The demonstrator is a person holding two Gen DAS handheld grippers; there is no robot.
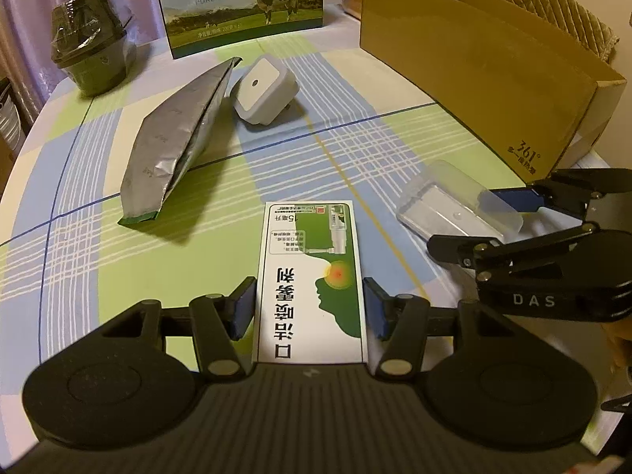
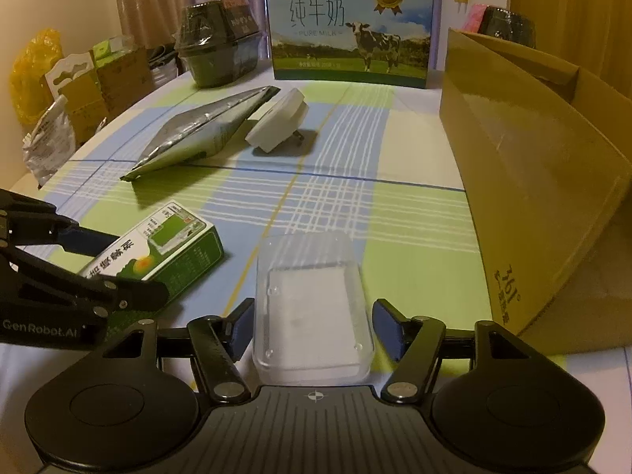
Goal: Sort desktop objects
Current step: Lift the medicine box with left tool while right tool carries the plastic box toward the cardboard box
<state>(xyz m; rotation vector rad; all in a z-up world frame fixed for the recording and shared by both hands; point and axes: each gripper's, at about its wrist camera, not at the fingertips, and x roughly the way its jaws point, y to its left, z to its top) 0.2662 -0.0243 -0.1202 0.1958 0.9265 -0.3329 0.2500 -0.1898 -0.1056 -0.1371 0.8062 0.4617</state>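
A white and green medicine box [image 1: 312, 276] lies flat on the plaid tablecloth [image 1: 355, 150]. My left gripper [image 1: 309, 281] is open and straddles it, each blue pad [image 1: 243, 308] very close to a long side. To its right lies a clear plastic case [image 2: 312, 316], and my right gripper [image 2: 313, 304] is open around it with small gaps on both sides. The left wrist view shows the right gripper [image 1: 466, 217] and the case [image 1: 446, 205]. In the right wrist view the left gripper [image 2: 134, 266] reaches in around the medicine box [image 2: 166, 252].
Farther back lie a silver foil pouch [image 1: 177, 138] and a white plug-in night light [image 1: 262, 89]. An open cardboard box [image 1: 474, 71] stands along the right side. A milk carton [image 1: 245, 4] and a dark wrapped container [image 1: 93, 47] stand at the far edge.
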